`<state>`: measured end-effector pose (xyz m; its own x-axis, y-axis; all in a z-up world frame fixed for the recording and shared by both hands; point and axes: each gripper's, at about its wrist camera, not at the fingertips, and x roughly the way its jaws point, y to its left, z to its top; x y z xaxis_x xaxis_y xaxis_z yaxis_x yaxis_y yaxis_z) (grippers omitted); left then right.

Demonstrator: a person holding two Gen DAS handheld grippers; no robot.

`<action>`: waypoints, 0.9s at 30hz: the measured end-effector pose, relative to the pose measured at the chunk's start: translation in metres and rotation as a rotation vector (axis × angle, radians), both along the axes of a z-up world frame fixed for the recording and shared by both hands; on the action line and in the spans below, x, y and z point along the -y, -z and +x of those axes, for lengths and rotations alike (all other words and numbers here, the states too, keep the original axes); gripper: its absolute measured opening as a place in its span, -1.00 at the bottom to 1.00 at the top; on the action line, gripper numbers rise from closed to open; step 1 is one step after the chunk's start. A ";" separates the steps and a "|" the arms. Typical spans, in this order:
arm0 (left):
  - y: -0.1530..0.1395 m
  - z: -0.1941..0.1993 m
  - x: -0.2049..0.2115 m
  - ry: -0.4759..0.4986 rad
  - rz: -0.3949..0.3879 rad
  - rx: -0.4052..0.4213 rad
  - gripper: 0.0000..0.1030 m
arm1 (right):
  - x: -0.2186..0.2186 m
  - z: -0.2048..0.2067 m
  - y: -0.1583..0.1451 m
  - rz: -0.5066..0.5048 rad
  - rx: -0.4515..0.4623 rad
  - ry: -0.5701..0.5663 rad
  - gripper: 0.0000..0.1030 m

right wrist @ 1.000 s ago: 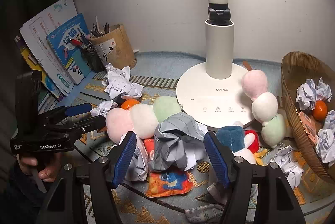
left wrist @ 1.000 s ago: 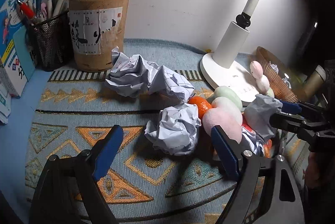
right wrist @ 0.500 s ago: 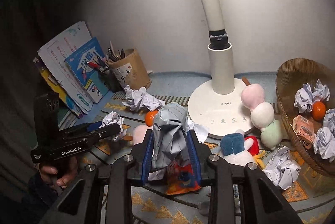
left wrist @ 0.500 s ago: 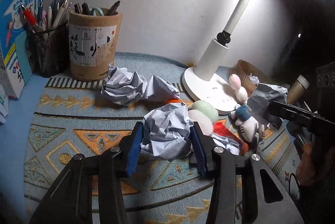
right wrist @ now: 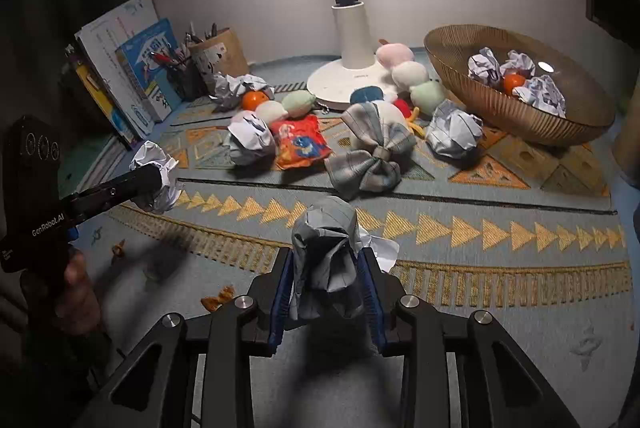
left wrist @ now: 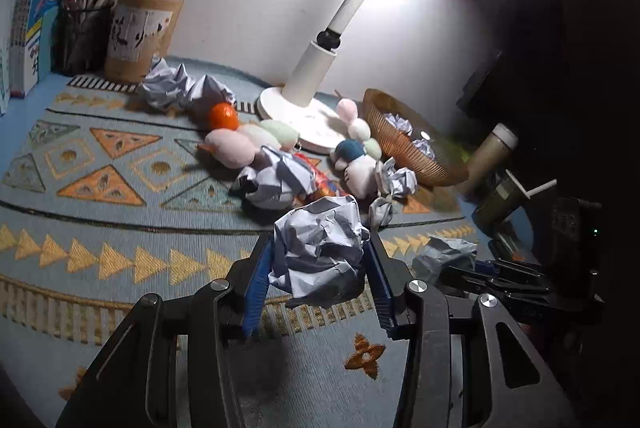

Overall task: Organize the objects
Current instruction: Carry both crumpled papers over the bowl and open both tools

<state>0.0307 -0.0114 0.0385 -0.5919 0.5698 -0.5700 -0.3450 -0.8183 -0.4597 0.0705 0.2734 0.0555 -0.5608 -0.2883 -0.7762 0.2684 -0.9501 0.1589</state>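
Lamplight falls on a patterned rug (right wrist: 500,228) spread over the desk, with a white wall behind. At the back stand books (right wrist: 132,80), a pen cup (left wrist: 138,32) and the lamp (right wrist: 352,68); a wicker basket (right wrist: 500,108) sits to the right, already holding several paper balls and an orange.

Both grippers are clenched on paper. The left gripper (left wrist: 318,268) clamps a white paper wad (left wrist: 320,248) between its blue pads, lifted clear of the rug. The right gripper (right wrist: 326,280) pinches a greyer wad (right wrist: 326,252) the same way, also off the surface. Each wad bulges above its pads, so the grip looks firm enough.

Loose clutter remains near the lamp base: 2 more paper balls (right wrist: 250,138), a larger one (right wrist: 454,132) just beside the basket, another crumple (right wrist: 240,88) by the pen cup, an orange (right wrist: 254,100), plush toys (right wrist: 400,72), a snack packet (right wrist: 302,142) and a grey bow (right wrist: 372,156).

The step in hand looks like carrying: 2 wads picked up, neither yet delivered. Judging by what the basket holds, both belong there. The next move calls for bringing each gripper over the rim, one after the other so they do not crowd, and releasing only once above the bowl. The right one sits nearer; the left must cross over the toys without brushing them.
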 end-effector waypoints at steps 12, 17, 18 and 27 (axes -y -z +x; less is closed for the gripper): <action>0.020 0.010 -0.031 -0.018 -0.152 -0.034 -0.17 | -0.031 0.021 0.010 -0.091 0.018 0.040 0.29; 0.021 0.009 -0.029 -0.015 -0.133 -0.026 -0.17 | -0.018 0.014 0.016 -0.112 0.057 0.024 0.33; 0.021 0.010 -0.030 -0.015 -0.138 -0.028 -0.17 | -0.014 0.012 0.019 -0.109 0.066 0.021 0.35; 0.019 0.010 -0.033 -0.003 -0.155 -0.028 -0.17 | -0.019 0.000 0.020 -0.200 0.037 0.069 -0.16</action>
<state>0.0409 0.0213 0.0192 -0.6106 0.4747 -0.6338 -0.3536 -0.8796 -0.3181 0.0710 0.2921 0.0352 -0.5563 -0.4005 -0.7281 0.1945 -0.9146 0.3545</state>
